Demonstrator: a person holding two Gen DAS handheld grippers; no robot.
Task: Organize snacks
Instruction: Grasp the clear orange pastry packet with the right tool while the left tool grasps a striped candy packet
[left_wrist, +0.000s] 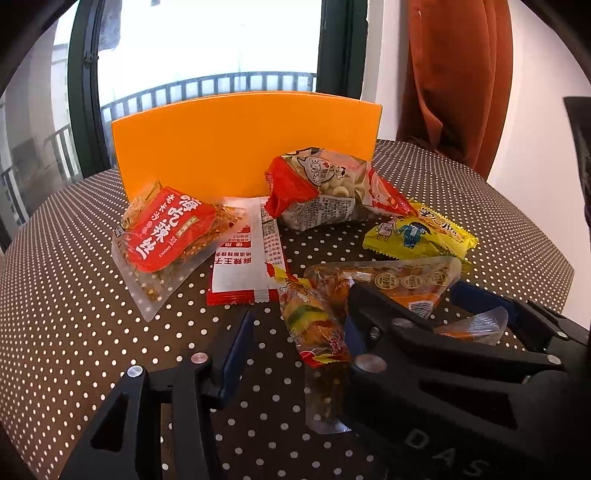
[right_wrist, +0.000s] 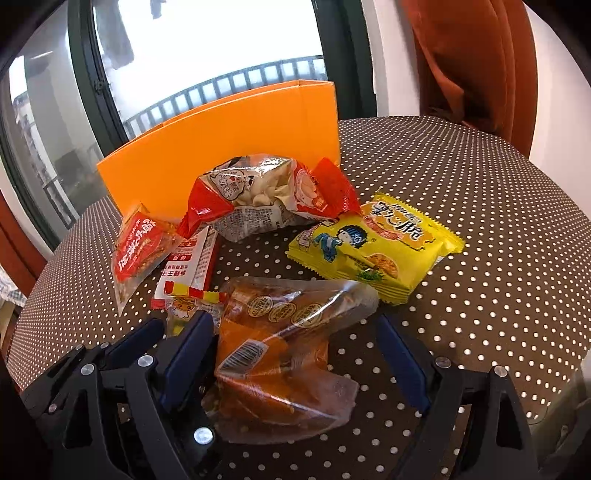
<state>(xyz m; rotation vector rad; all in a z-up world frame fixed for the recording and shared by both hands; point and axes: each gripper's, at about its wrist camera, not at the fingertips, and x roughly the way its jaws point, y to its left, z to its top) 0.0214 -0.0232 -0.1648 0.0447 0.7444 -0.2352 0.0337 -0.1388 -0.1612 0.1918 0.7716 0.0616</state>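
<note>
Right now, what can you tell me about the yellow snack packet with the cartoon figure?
The yellow snack packet is a glossy, puffed pillow pack with crimped zigzag end seals. It carries a cartoon child in blue, large Chinese characters and a picture of the snack. It looks sealed and lies flat, face up, on the polka-dot tablecloth, right of the other snacks and in front of the orange box. Its left corner sits close to the red-and-white puffed bag; contact is unclear. Neither claw touches it.

Your two wrist cameras sit low and close, side by side, angled down across the brown polka-dot tablecloth (left_wrist: 74, 295) toward the orange cardboard box (left_wrist: 243, 147); both views share the snack pile.
</note>
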